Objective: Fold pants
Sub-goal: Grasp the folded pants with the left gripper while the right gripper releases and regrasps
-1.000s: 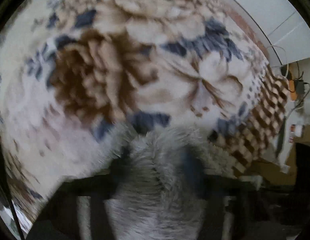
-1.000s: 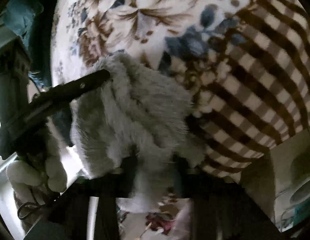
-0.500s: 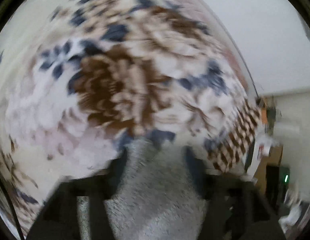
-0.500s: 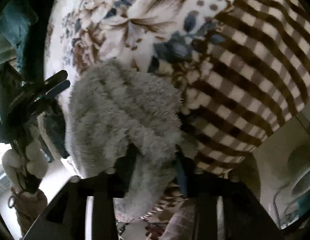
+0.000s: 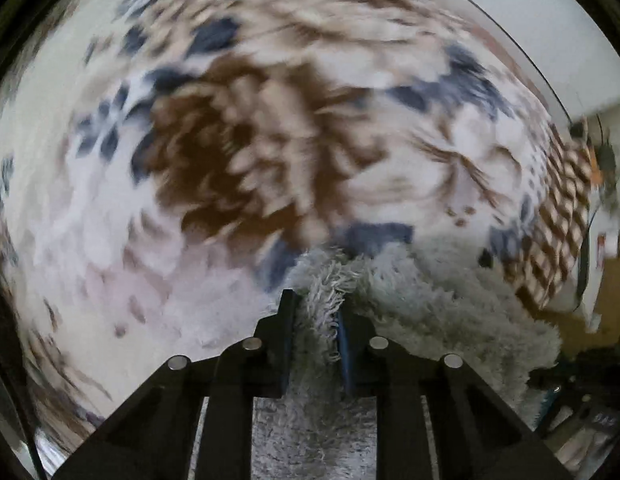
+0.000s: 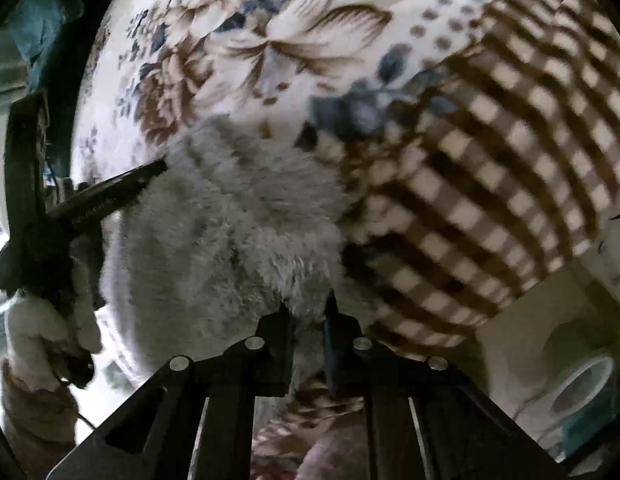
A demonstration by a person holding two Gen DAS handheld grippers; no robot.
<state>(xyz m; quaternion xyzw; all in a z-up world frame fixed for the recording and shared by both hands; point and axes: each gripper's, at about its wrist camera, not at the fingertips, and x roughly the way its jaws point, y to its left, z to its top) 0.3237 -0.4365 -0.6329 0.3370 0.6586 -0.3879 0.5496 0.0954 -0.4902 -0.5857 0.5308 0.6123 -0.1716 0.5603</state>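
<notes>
The grey fluffy pants [image 5: 422, 312] lie bunched on a floral blanket [image 5: 238, 152]. My left gripper [image 5: 317, 300] points down at them, and its jaws are closing with a ridge of the fleece pinched between the pads. In the right wrist view the pants [image 6: 230, 224] spread as a grey mound on the blanket [image 6: 310, 40]. My right gripper [image 6: 308, 308] is at their near edge, its jaws closing on a tuft of fleece. The left gripper's fingers [image 6: 110, 196] reach into the pants' far left edge, carried by a white-gloved hand [image 6: 42, 320].
The blanket's brown checked border [image 6: 490, 184] runs along the bed's right edge. Beyond that edge stands a white round container [image 6: 582, 380] on the floor. A pale wall [image 5: 510, 12] rises behind the bed, with cables and small items [image 5: 606, 160] at the far right.
Both grippers opened wide about half a second ago and have now closed to a narrow gap on the fleece. The left gripper shifted across the blanket and sank toward the pants.
</notes>
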